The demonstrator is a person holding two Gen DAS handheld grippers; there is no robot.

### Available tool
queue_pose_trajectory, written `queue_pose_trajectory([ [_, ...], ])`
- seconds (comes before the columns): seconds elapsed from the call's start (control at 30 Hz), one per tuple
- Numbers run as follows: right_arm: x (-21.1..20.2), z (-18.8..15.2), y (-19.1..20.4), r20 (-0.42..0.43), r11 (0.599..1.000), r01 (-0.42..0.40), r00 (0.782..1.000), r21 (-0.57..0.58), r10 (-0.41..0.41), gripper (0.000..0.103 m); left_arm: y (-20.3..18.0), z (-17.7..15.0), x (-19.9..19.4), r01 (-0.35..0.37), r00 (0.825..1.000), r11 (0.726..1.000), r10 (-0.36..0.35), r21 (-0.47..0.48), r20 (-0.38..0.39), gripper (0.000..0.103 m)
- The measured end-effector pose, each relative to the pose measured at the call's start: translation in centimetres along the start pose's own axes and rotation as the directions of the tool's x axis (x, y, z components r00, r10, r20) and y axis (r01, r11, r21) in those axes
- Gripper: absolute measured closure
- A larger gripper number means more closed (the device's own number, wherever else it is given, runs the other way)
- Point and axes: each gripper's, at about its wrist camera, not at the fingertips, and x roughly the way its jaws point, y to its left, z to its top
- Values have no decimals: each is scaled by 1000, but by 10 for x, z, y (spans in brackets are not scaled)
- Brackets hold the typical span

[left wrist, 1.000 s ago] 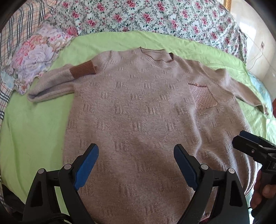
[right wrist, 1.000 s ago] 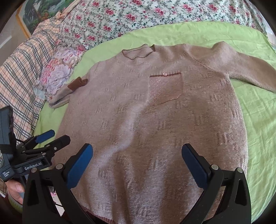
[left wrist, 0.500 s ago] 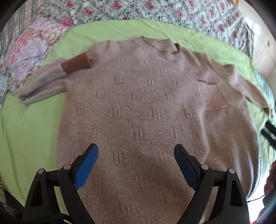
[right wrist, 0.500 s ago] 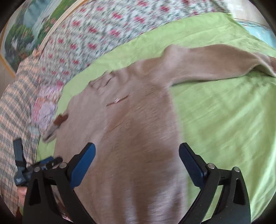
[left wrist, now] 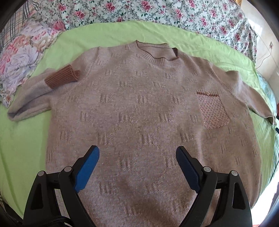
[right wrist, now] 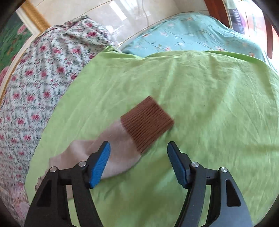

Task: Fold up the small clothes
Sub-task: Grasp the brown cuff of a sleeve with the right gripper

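A beige knitted sweater (left wrist: 143,118) lies flat, front up, on a green sheet (left wrist: 22,139). Its one sleeve is folded back, its brown cuff (left wrist: 61,78) near the shoulder. A sparkly chest pocket (left wrist: 213,111) sits at the right. My left gripper (left wrist: 137,165) hovers open above the sweater's lower body, nothing between its blue pads. In the right wrist view the other sleeve (right wrist: 111,150) lies stretched on the sheet and ends in a brown ribbed cuff (right wrist: 148,122). My right gripper (right wrist: 138,163) hangs over that sleeve end, its jaws closing, pads not pressing the cloth.
A floral quilt (left wrist: 157,15) runs along the far side of the bed. A flowered cloth (left wrist: 19,61) lies at the left. A turquoise blanket (right wrist: 191,36) lies beyond the green sheet (right wrist: 209,104), with a tiled wall behind it.
My right gripper swung from over the sweater's body out to the stretched sleeve's cuff, and its jaws narrowed. My left gripper drifted a little across the sweater and stayed open.
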Motion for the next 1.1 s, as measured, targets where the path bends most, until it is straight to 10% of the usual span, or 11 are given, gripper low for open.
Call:
queue_pose_trajectory([
  [0.07, 14, 7, -2, -11, 1000, -23, 1000, 11, 23, 49, -3, 1, 3, 1, 1000, 1000, -1, 4, -3, 13],
  [0.17, 13, 6, 13, -17, 998, -62, 998, -18, 62, 94, -5, 1, 5, 2, 1000, 1000, -2, 12, -5, 13],
  [0.4, -18, -50, 130, -81, 925, -281, 960, -255, 269, 94, 0, 2, 14, 91, 995, 996, -91, -15, -47, 13],
  [0.6, -10, -150, 262, -328, 769, -541, 835, -339, 443, 94, 13, -2, 16, 147, 988, 986, -149, -77, -31, 13],
  [0.8, 17, -251, 376, -542, 626, -683, 710, -375, 450, 94, 42, 0, 7, 164, 986, 980, -164, -113, 8, 13],
  [1.1, 69, -357, 430, -745, 584, -741, 586, -332, 320, 89, 81, 14, 9, 209, 978, 958, -203, -198, 50, 13],
])
